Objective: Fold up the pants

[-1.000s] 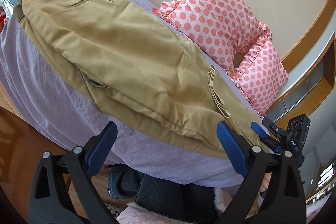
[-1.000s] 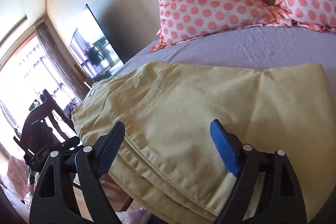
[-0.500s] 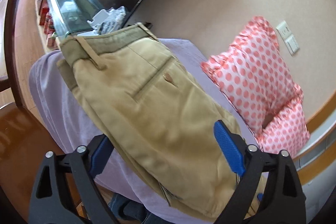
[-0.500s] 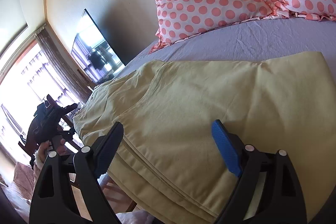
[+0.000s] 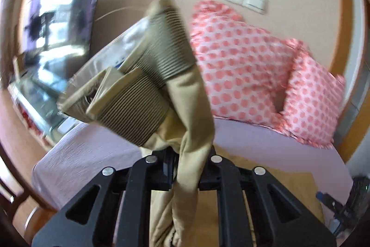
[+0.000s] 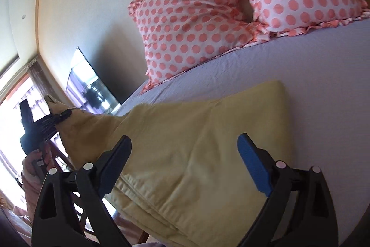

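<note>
The tan pants [image 6: 196, 142] lie folded lengthwise on the lilac bed [image 6: 323, 85]. My left gripper [image 5: 188, 168] is shut on the pants' waist end [image 5: 189, 131] and holds it lifted off the bed; the ribbed waistband [image 5: 143, 105] hangs over in front of the camera. In the right wrist view the left gripper [image 6: 55, 118] shows at the far left, pulling that end up. My right gripper [image 6: 185, 166] is open and empty, hovering over the leg part of the pants.
Two pink polka-dot pillows [image 6: 208, 22] lean on the wall at the bed's head. A TV [image 5: 60, 22] stands on a low cabinet to the left. Wooden chair parts [image 6: 76, 200] sit by the bed's near edge.
My left gripper moved to the waist end, closed on it and lifted it off the bed. My right gripper stayed open and shifted a little over the legs.
</note>
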`<state>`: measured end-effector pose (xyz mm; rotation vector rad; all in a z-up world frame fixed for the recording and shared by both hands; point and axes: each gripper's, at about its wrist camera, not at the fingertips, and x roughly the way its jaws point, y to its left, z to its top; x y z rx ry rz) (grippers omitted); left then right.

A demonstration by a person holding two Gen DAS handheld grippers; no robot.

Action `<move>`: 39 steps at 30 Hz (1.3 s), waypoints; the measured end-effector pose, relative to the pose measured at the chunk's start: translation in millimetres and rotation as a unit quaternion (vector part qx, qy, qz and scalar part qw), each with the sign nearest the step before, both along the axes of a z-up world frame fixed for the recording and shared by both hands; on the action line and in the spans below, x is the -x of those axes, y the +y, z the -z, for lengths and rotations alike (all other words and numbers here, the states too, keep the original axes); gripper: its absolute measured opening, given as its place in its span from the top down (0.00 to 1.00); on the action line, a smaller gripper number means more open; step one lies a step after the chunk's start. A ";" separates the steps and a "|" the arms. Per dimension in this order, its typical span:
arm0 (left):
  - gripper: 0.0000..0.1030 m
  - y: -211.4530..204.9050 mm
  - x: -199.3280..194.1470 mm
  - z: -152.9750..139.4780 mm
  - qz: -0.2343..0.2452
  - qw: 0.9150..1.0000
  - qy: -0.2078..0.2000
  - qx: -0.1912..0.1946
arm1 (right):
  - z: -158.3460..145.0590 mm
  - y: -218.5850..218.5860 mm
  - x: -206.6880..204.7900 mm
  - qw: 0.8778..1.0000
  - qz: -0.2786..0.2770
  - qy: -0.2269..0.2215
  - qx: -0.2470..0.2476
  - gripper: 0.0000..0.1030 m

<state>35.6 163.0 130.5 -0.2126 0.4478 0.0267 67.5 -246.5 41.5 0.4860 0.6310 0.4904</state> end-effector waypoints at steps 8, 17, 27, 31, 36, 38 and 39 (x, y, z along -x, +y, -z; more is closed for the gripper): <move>0.84 -219.6 -10.4 54.2 0.329 0.936 0.050 -0.116 | 2.9 -95.0 16.5 0.988 0.141 0.026 -0.057 0.06; 0.63 -211.2 17.7 82.2 0.435 0.890 0.094 -0.096 | 16.3 -80.9 -9.4 0.992 0.057 0.077 -0.081 0.07; 0.35 -53.9 -72.9 88.2 0.199 0.962 0.179 0.047 | 25.2 -46.1 -56.7 0.992 0.002 0.123 0.005 0.42; 0.35 -41.6 -102.2 118.3 0.218 0.938 0.240 0.124 | 27.9 -46.3 -60.6 0.991 -0.019 0.129 -0.003 0.48; 0.29 -44.9 -117.3 124.4 0.247 0.921 0.246 0.175 | 33.0 -54.5 -65.6 0.990 -0.021 0.137 -0.022 0.65; 0.42 -44.6 -126.2 127.1 0.254 0.913 0.249 0.200 | 38.7 -54.0 -69.2 0.985 -0.051 0.155 -0.060 0.79; 0.66 -42.8 -131.7 130.1 0.250 0.910 0.255 0.209 | 44.1 -56.4 -70.3 0.978 -0.070 0.166 -0.104 0.83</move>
